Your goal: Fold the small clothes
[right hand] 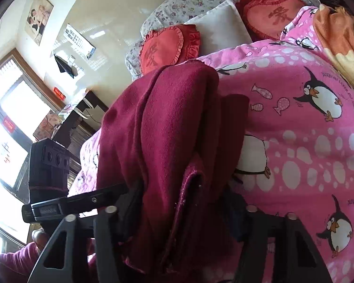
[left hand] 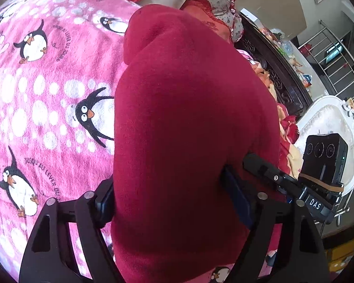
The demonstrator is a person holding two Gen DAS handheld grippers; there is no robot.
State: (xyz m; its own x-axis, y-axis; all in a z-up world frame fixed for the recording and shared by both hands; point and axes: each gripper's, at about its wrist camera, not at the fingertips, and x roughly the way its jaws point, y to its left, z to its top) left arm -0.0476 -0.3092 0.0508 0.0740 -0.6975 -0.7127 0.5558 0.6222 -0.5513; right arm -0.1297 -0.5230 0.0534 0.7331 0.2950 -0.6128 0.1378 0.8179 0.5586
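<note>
Both jaws grasp the dark red garment [left hand: 188, 122]: left gripper [left hand: 170, 202] and right gripper [right hand: 184, 210] each clenched on bunched cloth above the penguin blanket [left hand: 47, 99].

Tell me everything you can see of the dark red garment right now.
The dark red garment is soft and fleecy-looking, plain, no print. Both tongs hold it: it fills the left tongs, and the right tongs pinch a bunch of several folds, a stitched hem showing near the fingers. It hangs draped over the pink penguin blanket; whether it touches the blanket is unclear. Its full shape is hidden.
</note>
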